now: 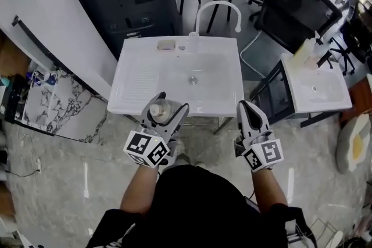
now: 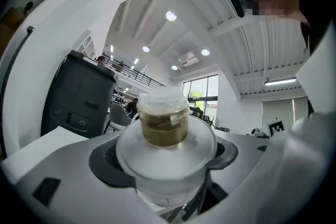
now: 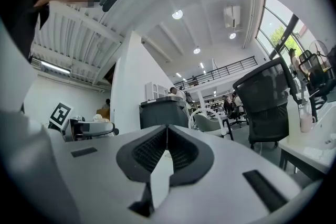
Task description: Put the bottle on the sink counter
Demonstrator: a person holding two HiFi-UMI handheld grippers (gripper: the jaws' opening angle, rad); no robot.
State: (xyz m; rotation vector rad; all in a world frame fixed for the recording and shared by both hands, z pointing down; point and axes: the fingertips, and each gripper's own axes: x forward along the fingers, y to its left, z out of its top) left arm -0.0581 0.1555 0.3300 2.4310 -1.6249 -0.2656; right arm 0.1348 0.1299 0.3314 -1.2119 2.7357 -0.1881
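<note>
My left gripper (image 1: 172,103) clamps the bottle (image 1: 159,110), mid-carry; right gripper (image 1: 244,105) fingers (image 1: 251,119) closed, empty. Next: lower onto table (image 1: 141,76), twelve o'clock.

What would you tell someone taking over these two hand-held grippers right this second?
Left gripper: shut on the bottle.
Right gripper: shut, empty.
Bottle: in the left jaws, at the near edge of the sink counter, apparently not set down.
Done: bottle in hand at the sink.
Left: stand it on the counter's flat part, open the jaws, draw back.
</note>
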